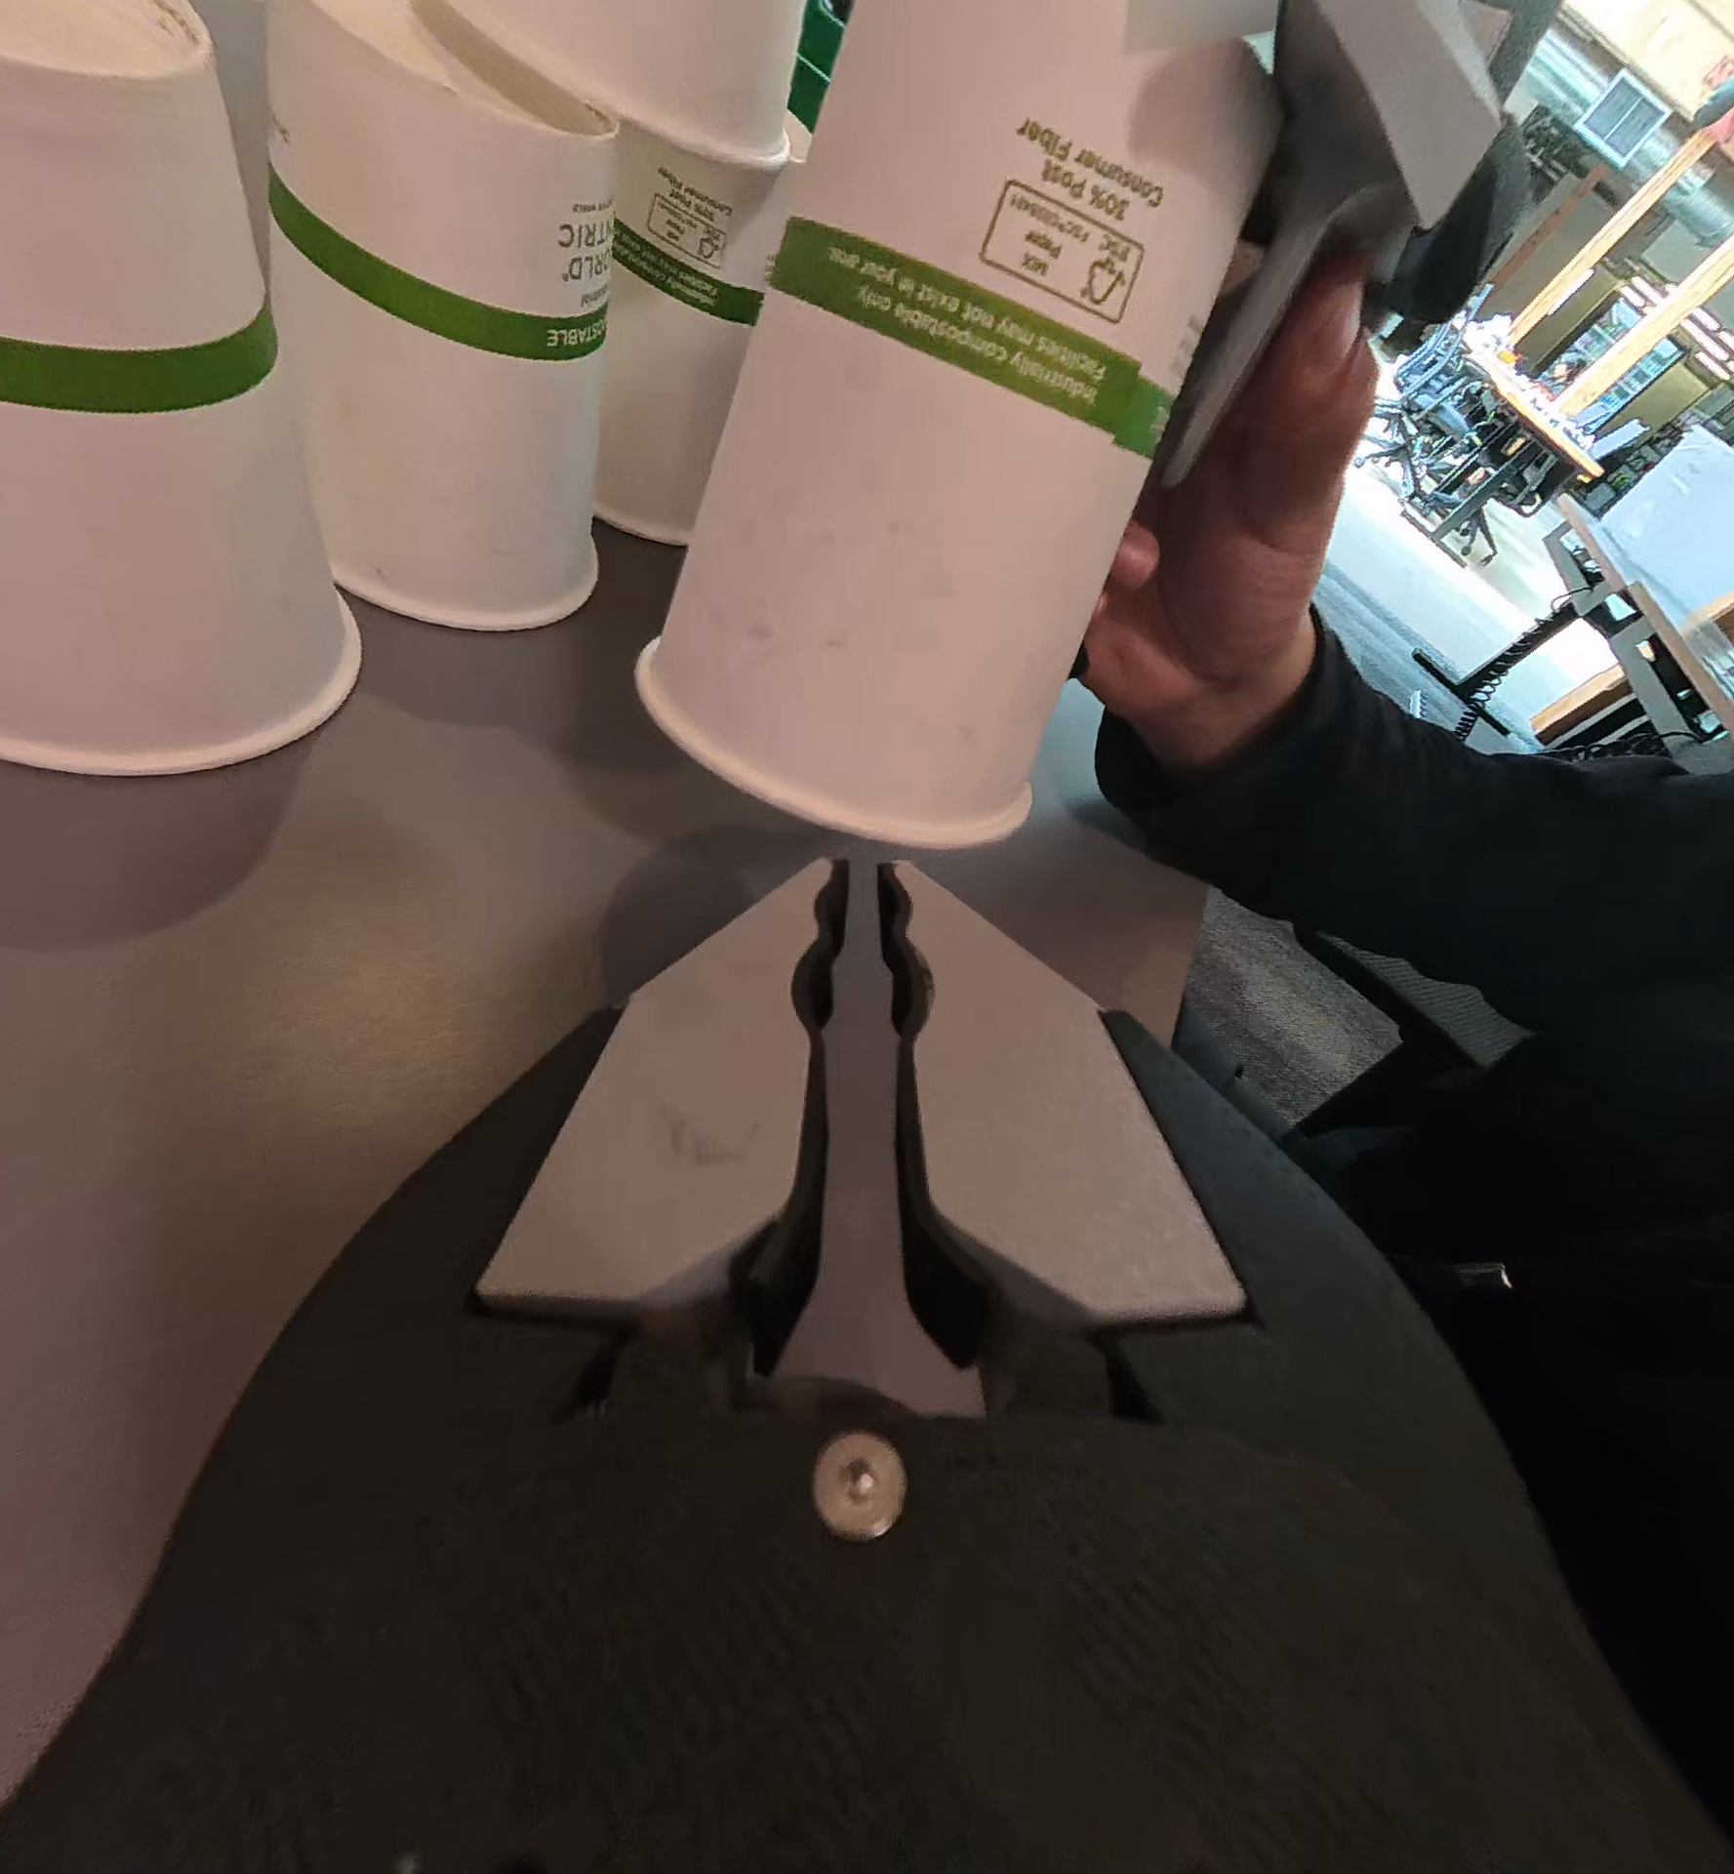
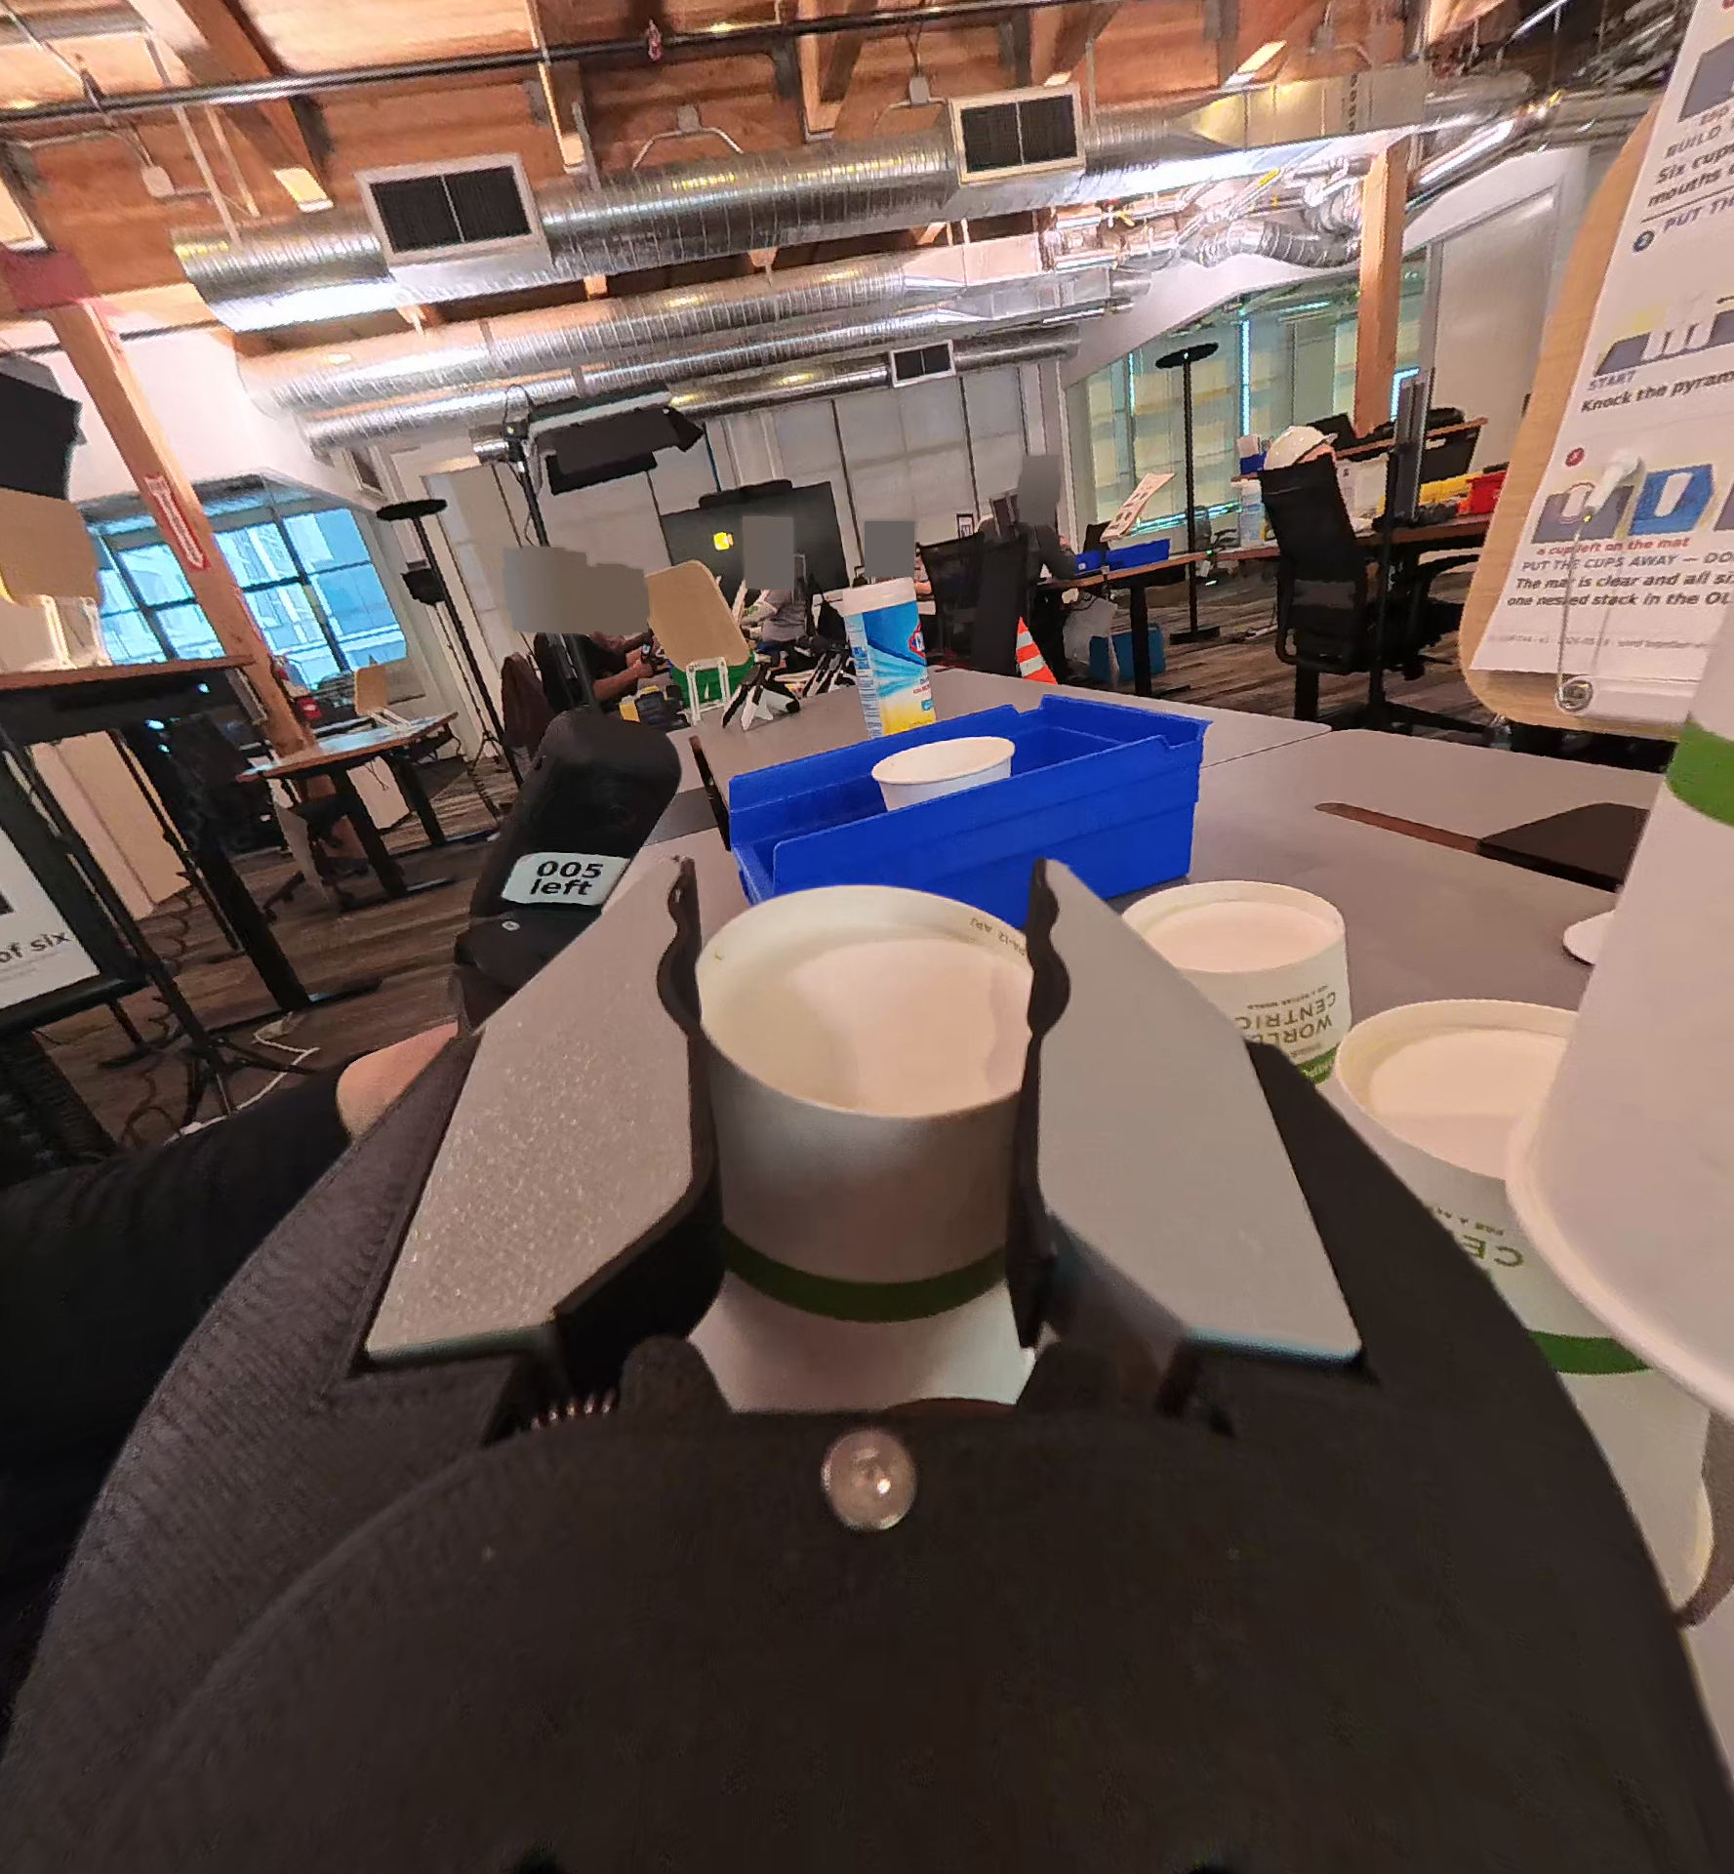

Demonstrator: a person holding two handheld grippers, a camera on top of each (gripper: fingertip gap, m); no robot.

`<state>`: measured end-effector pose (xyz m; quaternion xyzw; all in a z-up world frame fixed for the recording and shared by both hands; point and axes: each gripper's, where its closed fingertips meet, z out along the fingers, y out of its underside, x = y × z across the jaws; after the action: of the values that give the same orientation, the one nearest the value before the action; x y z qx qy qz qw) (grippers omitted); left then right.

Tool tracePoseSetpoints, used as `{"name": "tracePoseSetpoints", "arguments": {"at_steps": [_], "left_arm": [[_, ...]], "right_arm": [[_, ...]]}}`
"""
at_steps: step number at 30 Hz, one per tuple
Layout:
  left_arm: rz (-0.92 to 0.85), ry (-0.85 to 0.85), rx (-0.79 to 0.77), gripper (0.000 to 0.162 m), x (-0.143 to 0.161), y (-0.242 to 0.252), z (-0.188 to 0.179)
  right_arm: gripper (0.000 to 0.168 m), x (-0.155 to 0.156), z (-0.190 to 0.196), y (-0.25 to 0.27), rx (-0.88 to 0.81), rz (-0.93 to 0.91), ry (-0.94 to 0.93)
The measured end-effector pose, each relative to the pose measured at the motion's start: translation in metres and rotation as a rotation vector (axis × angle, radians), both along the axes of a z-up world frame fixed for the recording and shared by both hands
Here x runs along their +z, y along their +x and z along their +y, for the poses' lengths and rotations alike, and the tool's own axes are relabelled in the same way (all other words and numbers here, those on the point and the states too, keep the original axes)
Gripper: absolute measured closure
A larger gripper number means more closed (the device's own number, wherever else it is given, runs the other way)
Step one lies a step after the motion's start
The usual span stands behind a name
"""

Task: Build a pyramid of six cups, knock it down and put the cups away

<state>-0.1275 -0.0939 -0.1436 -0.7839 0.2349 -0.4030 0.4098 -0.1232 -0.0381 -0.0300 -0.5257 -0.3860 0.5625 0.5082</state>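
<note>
Several white paper cups with green bands. In the left wrist view three stand mouth-down in a row on the grey table [image 1: 234,963]: one at the left [image 1: 112,456], a second [image 1: 437,385] and a third [image 1: 670,355]. Another cup [image 1: 660,61] rests on top of them. My right gripper [image 2: 860,882] is shut on an inverted cup [image 2: 862,1065] near its base. That cup [image 1: 944,456] hangs tilted above the table, right of the row. My left gripper [image 1: 862,872] is shut and empty, low, just below the held cup's rim.
A blue bin [image 2: 964,862] with one cup [image 2: 944,771] inside stands behind the row. A wipes canister [image 2: 888,659] stands beyond it, and an instruction sheet [image 2: 1653,406] at the right. The table's edge [image 1: 1187,963] runs right of my left gripper. A person's sleeve [image 1: 1501,913] is beyond it. There is about 12 cm between the tips of the two grippers.
</note>
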Motion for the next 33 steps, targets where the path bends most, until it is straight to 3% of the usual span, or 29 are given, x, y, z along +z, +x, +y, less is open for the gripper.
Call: {"name": "tracePoseSetpoints", "arguments": {"at_steps": [7,8,10,15,23,28,33], "left_arm": [[-0.002,-0.013,0.008,0.162,-0.005,-0.002,0.002],[0.017,-0.022,0.008,0.162,-0.01,-0.002,0.002],[0.065,-0.024,0.018,0.162,-0.019,-0.002,0.004],[0.024,-0.044,0.01,0.162,-0.018,0.005,0.006],[0.04,-0.04,0.021,0.162,-0.019,0.002,0.007],[0.065,-0.007,0.064,0.154,-0.016,-0.011,0.012],[0.114,0.016,0.087,0.148,-0.016,-0.019,0.012]], "right_arm": [[0.107,-0.009,0.003,-0.004,0.019,-0.026,-0.048],[0.118,-0.008,0.001,-0.004,0.028,-0.018,-0.043],[0.168,-0.006,0.0,-0.001,0.033,-0.002,-0.026],[0.168,-0.039,0.004,-0.017,0.085,-0.133,-0.146],[0.168,-0.043,0.002,-0.014,0.117,-0.162,-0.163],[0.168,-0.061,-0.007,-0.023,0.137,-0.276,-0.13],[0.168,-0.062,-0.009,-0.025,0.144,-0.276,-0.125]]}}
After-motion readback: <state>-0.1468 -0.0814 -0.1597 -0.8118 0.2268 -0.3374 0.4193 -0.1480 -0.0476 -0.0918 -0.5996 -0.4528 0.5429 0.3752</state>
